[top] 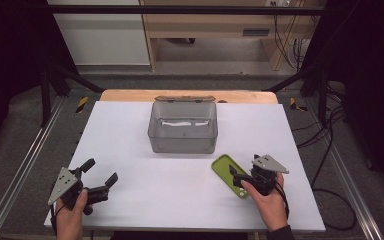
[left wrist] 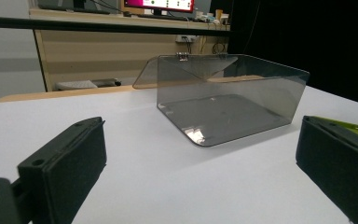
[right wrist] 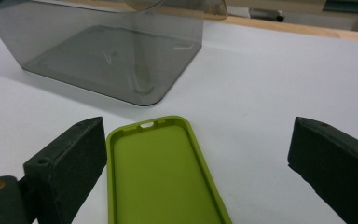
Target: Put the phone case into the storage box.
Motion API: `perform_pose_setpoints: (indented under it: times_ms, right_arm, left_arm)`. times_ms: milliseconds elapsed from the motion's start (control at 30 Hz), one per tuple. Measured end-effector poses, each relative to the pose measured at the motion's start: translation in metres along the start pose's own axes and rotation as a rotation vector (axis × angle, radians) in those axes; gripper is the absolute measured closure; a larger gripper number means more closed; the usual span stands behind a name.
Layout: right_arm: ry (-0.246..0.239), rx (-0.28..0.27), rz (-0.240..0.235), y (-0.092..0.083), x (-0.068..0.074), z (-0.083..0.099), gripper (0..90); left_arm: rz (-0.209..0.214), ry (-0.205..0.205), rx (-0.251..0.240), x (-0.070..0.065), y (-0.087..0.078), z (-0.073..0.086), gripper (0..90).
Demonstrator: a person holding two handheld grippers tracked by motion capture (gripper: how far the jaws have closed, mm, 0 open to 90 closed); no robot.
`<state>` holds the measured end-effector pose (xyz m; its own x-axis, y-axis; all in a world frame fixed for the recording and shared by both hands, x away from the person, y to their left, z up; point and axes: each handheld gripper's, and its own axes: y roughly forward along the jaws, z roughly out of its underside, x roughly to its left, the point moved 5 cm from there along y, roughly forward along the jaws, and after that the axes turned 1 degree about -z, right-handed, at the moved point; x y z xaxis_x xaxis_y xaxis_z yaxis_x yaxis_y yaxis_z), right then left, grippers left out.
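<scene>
2 grippers work over a white table [top: 130, 135], each held in a person's hand. The right gripper [top: 240, 176] sits at the near right of the table, directly over the near end of a green phone case [top: 228, 175]. In the right gripper view its jaws stand wide apart, released, with the case [right wrist: 163, 177] lying between them: the case sits close against the left jaw, while the right jaw is well apart from it. Neither jaw visibly presses the case. The case lies flat on the table with its hollow side up, its raised rim and a small slot at the far end in plain sight.

The left gripper [top: 100, 172] rests at the near left of the table, well apart from the case, gripped by the left hand [top: 71, 217]. Its jaws are also spread open and hold nothing; in the left gripper view bare table lies between them.

1 smoky transparent box [top: 182, 129] stands at the middle of the table, beyond the case and near it without touching. Its hinged lid [top: 184, 98] is swung open toward the far edge. The box [left wrist: 228, 98] appears empty in the left gripper view, its floor seen through the clear walls.
</scene>
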<state>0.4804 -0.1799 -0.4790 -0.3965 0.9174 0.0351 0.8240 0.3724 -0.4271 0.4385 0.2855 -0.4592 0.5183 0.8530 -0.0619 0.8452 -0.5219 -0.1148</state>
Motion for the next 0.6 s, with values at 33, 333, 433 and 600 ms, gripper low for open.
perform_pose_setpoints:
  times_ms: [33, 333, 433, 600]
  right_arm:
    - [0.004, 0.013, 0.002, 0.004, 0.001, -0.001, 5.6]
    - [-0.017, 0.079, -0.026, 0.024, 0.012, -0.010, 5.8]
    - [-0.027, 0.089, -0.029, 0.027, 0.013, -0.012, 5.9]
    - [-0.029, 0.108, -0.039, 0.032, 0.012, -0.013, 7.6]
  left_arm:
    - [0.000, 0.000, 0.001, 0.000, 0.000, 0.000, 1.3]
    - [0.001, -0.001, 0.005, 0.000, 0.000, 0.001, 1.3]
    - [0.001, 0.000, 0.005, -0.001, 0.000, 0.000, 1.3]
    - [0.001, -0.002, 0.007, 0.000, 0.000, 0.001, 1.3]
